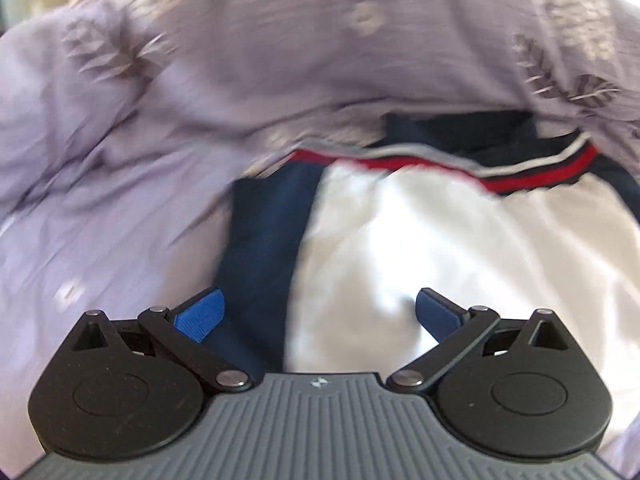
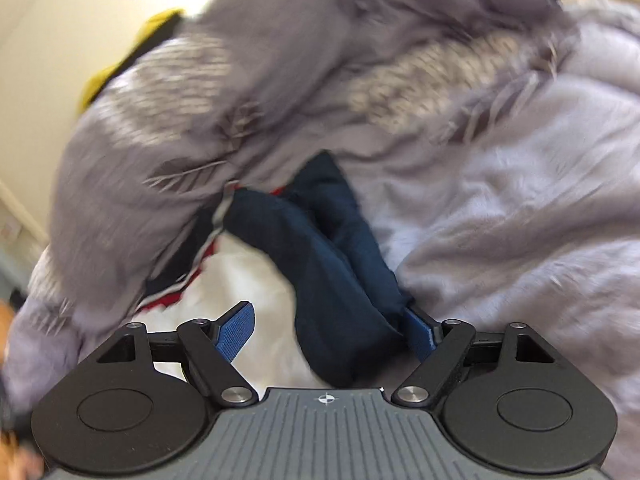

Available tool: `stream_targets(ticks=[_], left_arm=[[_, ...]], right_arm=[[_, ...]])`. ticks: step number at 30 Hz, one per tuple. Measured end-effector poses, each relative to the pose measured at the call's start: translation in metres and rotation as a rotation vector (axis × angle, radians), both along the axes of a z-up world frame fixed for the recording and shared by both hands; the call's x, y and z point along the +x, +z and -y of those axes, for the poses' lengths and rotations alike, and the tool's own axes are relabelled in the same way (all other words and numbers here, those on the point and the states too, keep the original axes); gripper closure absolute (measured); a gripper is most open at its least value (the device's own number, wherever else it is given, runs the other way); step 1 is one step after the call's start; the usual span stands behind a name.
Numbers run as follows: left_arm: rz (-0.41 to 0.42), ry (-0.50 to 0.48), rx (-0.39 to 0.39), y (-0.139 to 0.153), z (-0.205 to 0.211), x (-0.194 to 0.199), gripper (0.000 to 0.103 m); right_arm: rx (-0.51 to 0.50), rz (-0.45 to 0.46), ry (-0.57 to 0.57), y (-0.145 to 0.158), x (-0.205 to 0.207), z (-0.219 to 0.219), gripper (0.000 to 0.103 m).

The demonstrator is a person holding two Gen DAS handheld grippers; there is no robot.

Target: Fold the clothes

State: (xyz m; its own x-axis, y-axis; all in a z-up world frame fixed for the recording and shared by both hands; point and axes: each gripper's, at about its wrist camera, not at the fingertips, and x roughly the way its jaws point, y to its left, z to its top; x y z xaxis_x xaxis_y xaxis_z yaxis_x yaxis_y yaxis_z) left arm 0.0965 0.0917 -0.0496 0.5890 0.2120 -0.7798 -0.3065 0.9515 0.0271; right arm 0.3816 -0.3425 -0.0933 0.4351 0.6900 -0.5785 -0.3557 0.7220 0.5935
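A white garment [image 1: 460, 248] with navy sleeves and a red, white and navy striped trim [image 1: 540, 172] lies on a lilac bedspread [image 1: 100, 200]. My left gripper [image 1: 318, 314] is open, its blue pads wide apart over the garment's navy strip [image 1: 260, 248] and white body. In the right wrist view my right gripper [image 2: 330, 334] is open; a bunched navy sleeve [image 2: 336, 280] lies between its pads [image 2: 236, 332], against the right one. The white body [image 2: 248, 284] shows to the left. Both views are motion-blurred.
The lilac bedspread with a grey leaf print [image 2: 180, 176] is rumpled and overlaps the garment's far edge. A yellow and black item [image 2: 120, 68] lies at the bed's far left, next to a cream wall [image 2: 60, 40].
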Motion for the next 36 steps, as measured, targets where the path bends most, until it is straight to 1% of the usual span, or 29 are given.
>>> stream_targets(ticks=[1, 2, 3, 4, 6, 8, 10, 12, 14, 17, 18, 20, 22, 25, 27, 28, 29, 31, 33, 35, 36], left_arm=[[-0.017, 0.031, -0.014, -0.004, -0.009, -0.008, 0.000], [-0.039, 0.067, -0.017, -0.010, -0.017, -0.016, 0.000], [-0.051, 0.100, -0.023, -0.013, -0.025, -0.023, 0.000], [-0.055, 0.130, -0.035, -0.015, -0.034, -0.030, 0.000], [-0.054, 0.178, -0.059, -0.017, -0.048, -0.044, 0.000], [-0.039, 0.193, -0.066, -0.012, -0.057, -0.054, 0.000], [-0.035, 0.192, -0.041, -0.006, -0.062, -0.059, 0.000], [-0.031, 0.184, -0.023, 0.000, -0.069, -0.062, 0.000], [-0.023, 0.176, -0.007, 0.007, -0.076, -0.065, 0.000], [0.000, 0.173, 0.016, 0.019, -0.086, -0.075, 0.000], [0.006, 0.174, 0.026, 0.022, -0.091, -0.078, 0.000], [0.005, 0.178, 0.050, 0.027, -0.100, -0.081, 0.000], [-0.005, 0.180, 0.063, 0.028, -0.109, -0.085, 0.000], [-0.036, 0.179, 0.048, 0.024, -0.124, -0.088, 0.000], [-0.053, 0.179, 0.036, 0.021, -0.129, -0.090, 0.000], [-0.053, 0.177, 0.029, 0.020, -0.130, -0.091, 0.000], [-0.047, 0.173, 0.021, 0.019, -0.130, -0.093, 0.000], [-0.035, 0.163, -0.001, 0.017, -0.129, -0.095, 0.000], [-0.039, 0.155, -0.019, 0.013, -0.127, -0.095, 0.000], [-0.051, 0.150, -0.027, 0.009, -0.124, -0.093, 0.000], [-0.056, 0.145, -0.031, 0.007, -0.122, -0.092, 0.000]], right_arm=[[0.006, -0.016, -0.020, -0.003, 0.005, -0.004, 0.026], [0.006, -0.033, -0.045, -0.004, 0.009, -0.006, 0.032], [0.001, -0.051, -0.065, -0.001, 0.011, -0.007, 0.049], [-0.008, -0.044, -0.060, 0.005, 0.009, -0.009, 0.065], [-0.037, 0.023, -0.004, 0.024, 0.001, -0.019, 0.075], [-0.066, 0.091, 0.051, 0.043, -0.008, -0.028, 0.080], [-0.091, 0.161, 0.113, 0.064, -0.018, -0.041, 0.084], [-0.104, 0.261, 0.220, 0.093, -0.039, -0.069, 0.085], [-0.126, 0.380, 0.370, 0.120, -0.070, -0.106, 0.087], [-0.154, 0.525, 0.632, 0.142, -0.133, -0.169, 0.089], [-0.164, 0.565, 0.717, 0.144, -0.156, -0.190, 0.090], [-0.192, 0.628, 0.868, 0.137, -0.201, -0.229, 0.095], [-0.241, 0.669, 0.966, 0.117, -0.242, -0.263, 0.095], [-0.303, 0.678, 1.049, 0.077, -0.287, -0.298, 0.095], [-0.329, 0.642, 1.077, 0.061, -0.305, -0.305, 0.095], [-0.325, 0.643, 1.087, 0.059, -0.309, -0.299, 0.095], [-0.325, 0.668, 1.091, 0.060, -0.313, -0.291, 0.092], [-0.340, 0.815, 1.055, 0.064, -0.313, -0.259, 0.081], [-0.346, 0.967, 0.989, 0.068, -0.307, -0.225, 0.053], [-0.376, 1.103, 0.895, 0.068, -0.298, -0.203, 0.044], [-0.405, 1.151, 0.850, 0.066, -0.293, -0.199, 0.041]])
